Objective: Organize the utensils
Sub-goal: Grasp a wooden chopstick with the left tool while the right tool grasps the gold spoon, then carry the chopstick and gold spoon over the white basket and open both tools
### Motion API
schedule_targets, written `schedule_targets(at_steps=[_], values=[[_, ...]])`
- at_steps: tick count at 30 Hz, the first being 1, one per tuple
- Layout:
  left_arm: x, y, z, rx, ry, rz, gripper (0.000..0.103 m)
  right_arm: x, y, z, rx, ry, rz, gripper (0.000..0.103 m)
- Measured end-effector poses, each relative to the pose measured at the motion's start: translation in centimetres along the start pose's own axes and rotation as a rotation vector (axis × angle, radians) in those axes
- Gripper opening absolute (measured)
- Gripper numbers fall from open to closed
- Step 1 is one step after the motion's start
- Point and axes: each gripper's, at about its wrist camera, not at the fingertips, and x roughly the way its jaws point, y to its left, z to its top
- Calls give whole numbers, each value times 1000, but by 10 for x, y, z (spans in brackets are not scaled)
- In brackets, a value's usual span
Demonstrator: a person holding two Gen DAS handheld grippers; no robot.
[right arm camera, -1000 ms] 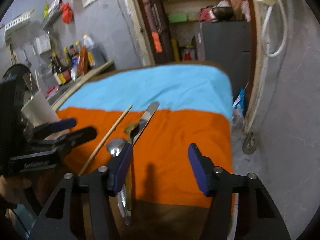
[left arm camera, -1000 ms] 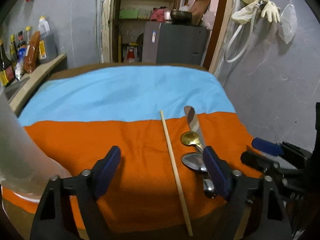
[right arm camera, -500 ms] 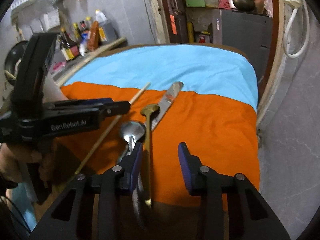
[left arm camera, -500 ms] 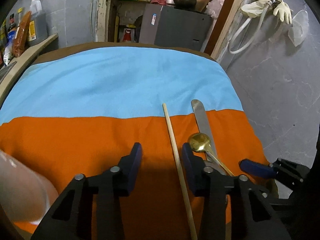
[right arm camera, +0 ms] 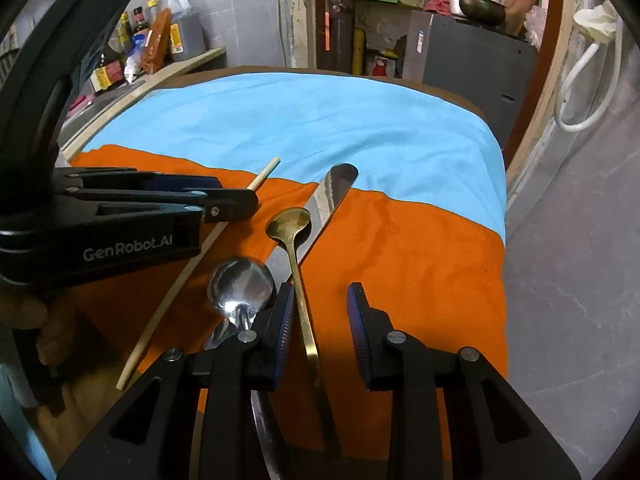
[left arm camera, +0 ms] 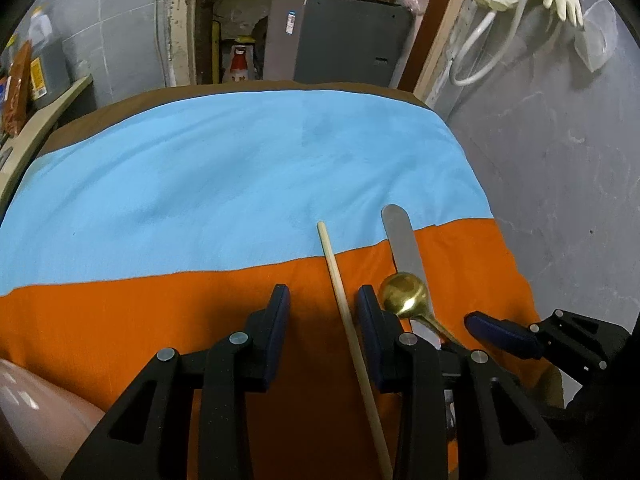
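Chopstick (left arm camera: 347, 320) on the orange cloth (left arm camera: 140, 320), long axis running away from the camera, far tip on the blue cloth (left arm camera: 240, 184).
Left gripper (left arm camera: 323, 312) fingers straddle it, spread, not pinching; right gripper (right arm camera: 318, 312) fingers spread around the gold spoon (right arm camera: 294, 240) handle.

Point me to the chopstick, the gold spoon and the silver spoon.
chopstick (left arm camera: 347, 320): left wrist view, mid-shaft between the fingers.
gold spoon (right arm camera: 289, 222): right wrist view, bowl.
silver spoon (right arm camera: 241, 285): right wrist view, bowl.
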Motion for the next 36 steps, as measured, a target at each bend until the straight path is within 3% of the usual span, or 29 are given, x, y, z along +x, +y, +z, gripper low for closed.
schedule_targets(at_steps=[1,5,11,15,21,25,30,36], values=[[1,-1,1,8,5,3,25,0,-1,0,6,-1,5,14],[4,0,3,-6,38,-48,6,0,-5,2,26,12,34,6],[-1,14,0,-132,58,-128,2,-1,-9,6,61,23,64,2],[-18,11,-15,-147,13,-135,2,-6,-11,-3,105,1,87,2],[-49,-6,-43,-115,-101,-145,2,-19,-9,-17,133,-48,87,2],[-71,-13,-57,-118,-225,-175,2,-37,-10,-23,155,-144,74,2],[-101,-24,-65,-79,-371,-160,2,-56,-10,-28,166,-261,72,2],[-142,-16,-63,-98,-528,-183,2,-88,3,-22,169,-432,97,2]])
